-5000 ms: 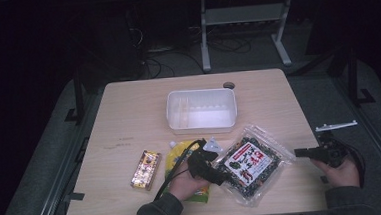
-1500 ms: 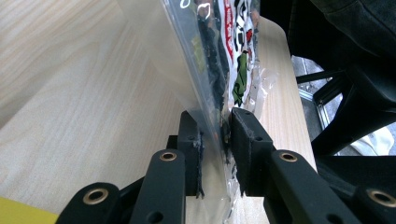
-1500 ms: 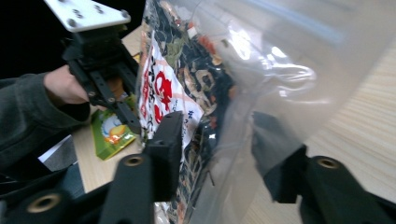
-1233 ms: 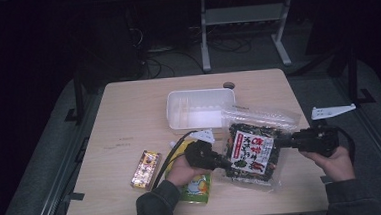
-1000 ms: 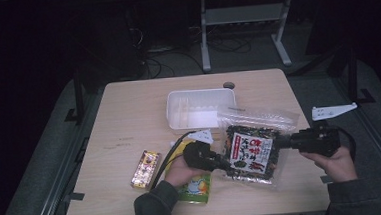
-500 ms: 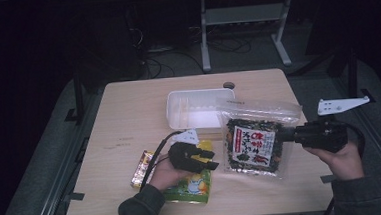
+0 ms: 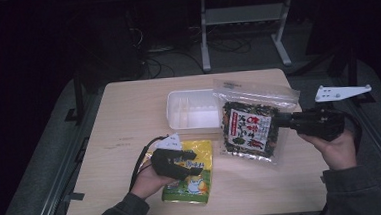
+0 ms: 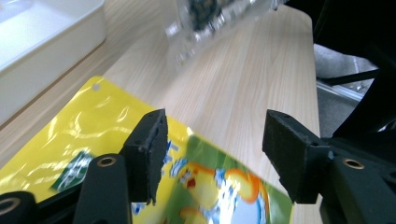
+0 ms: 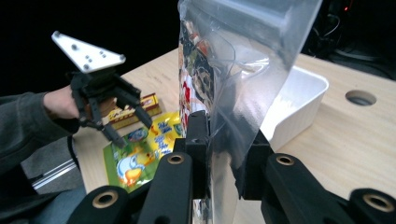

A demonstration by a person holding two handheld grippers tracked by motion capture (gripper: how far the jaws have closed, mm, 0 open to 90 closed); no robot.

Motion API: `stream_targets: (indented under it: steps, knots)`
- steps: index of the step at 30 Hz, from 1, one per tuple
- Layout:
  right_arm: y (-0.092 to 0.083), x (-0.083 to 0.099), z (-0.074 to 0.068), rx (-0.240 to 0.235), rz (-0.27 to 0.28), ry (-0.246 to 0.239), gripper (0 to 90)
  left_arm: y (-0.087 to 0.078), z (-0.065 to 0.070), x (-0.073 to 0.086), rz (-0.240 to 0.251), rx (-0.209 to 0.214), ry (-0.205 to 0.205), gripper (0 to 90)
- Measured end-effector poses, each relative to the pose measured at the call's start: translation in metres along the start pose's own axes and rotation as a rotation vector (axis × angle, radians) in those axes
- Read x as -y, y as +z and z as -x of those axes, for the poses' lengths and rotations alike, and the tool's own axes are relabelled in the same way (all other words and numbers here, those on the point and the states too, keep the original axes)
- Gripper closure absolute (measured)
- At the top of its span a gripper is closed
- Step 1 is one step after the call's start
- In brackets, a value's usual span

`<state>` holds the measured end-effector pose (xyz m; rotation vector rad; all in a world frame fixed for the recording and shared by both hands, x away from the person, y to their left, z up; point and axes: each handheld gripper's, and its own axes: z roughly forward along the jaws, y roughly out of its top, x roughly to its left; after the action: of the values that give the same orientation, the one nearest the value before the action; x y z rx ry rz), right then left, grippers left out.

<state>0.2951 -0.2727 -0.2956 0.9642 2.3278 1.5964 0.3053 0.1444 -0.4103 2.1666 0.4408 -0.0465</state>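
The right claw (image 9: 224, 158) is clamped on the edge of a clear bag (image 7: 253, 119) of dark mix with a red and white label; the film is pinched flat between its two black jaws. The bag hangs out ahead of this claw, lifted off the table (image 7: 128, 106) and upright (its sealed end is the part held). Just past the bag's far side sits a white tray (image 7: 193, 111), and the bag's upper corner overlaps the tray's rim in the high view.

The left claw (image 8: 212, 154) has its jaws apart with nothing between them. It hovers directly over a yellow pouch (image 7: 195, 180) that lies flat on the table, printed with a cartoon figure. Behind this claw, seen from the right gripper view, a small brown and gold packet (image 9: 135, 109) lies beside the pouch. The bag is off to this claw's right, apart from it.
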Motion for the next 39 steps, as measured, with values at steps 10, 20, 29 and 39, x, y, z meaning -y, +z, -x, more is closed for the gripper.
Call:
stream_targets:
  steps: [10,20,29,39]
  knots:
    - [0.026,-0.034,-0.002,0.045,0.026,-0.014,77.6,-0.026,0.003,0.018,0.011,-0.044,-0.014,32.0]
    - [0.059,-0.063,0.001,0.1,0.06,-0.05,77.6,-0.047,0.009,0.038,0.037,-0.075,-0.032,29.2]
    - [0.085,-0.083,0.005,0.169,0.08,-0.071,77.6,-0.053,0.007,0.052,0.053,-0.092,-0.05,28.0]
    - [0.121,-0.09,0.013,0.268,0.11,-0.058,77.6,-0.054,0.007,0.057,0.057,-0.089,-0.057,28.0]
